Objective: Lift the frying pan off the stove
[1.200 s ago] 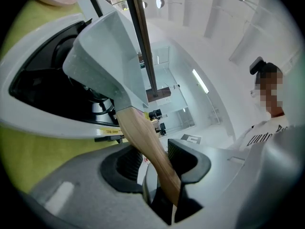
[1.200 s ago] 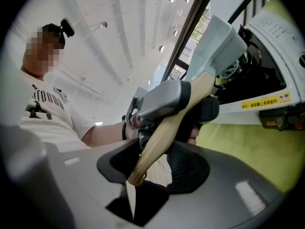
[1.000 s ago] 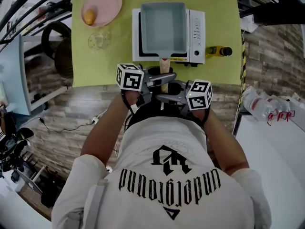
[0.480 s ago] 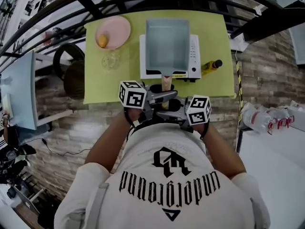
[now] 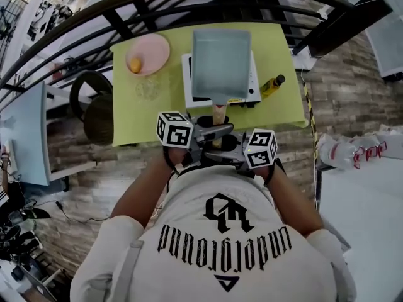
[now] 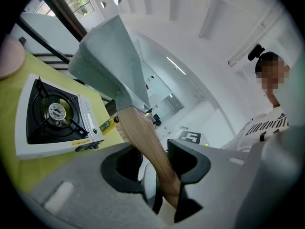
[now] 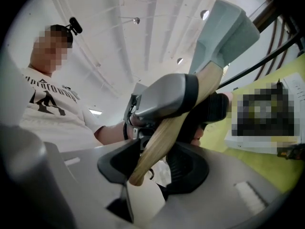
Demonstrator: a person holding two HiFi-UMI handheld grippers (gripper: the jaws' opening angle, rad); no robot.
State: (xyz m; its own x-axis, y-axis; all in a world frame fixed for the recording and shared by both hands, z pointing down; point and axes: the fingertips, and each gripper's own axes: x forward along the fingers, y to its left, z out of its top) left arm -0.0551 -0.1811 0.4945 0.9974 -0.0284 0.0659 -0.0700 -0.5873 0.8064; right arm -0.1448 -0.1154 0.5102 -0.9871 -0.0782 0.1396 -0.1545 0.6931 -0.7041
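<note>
The grey rectangular frying pan hangs in the air above the white single-burner stove and hides most of it in the head view. Its wooden handle points toward me. My left gripper is shut on that handle, and the pan tilts up over the bare burner of the stove. My right gripper is shut on the handle's end, just behind the left gripper. The pan rises at the upper right.
The stove stands on a yellow-green table. A pink plate with an orange piece and a clear glass are left of the stove. An oil bottle lies to its right. Black railing bars cross behind the table.
Both grippers have risen with the handle between them. The pan has come up off the stove and rolled slightly.
</note>
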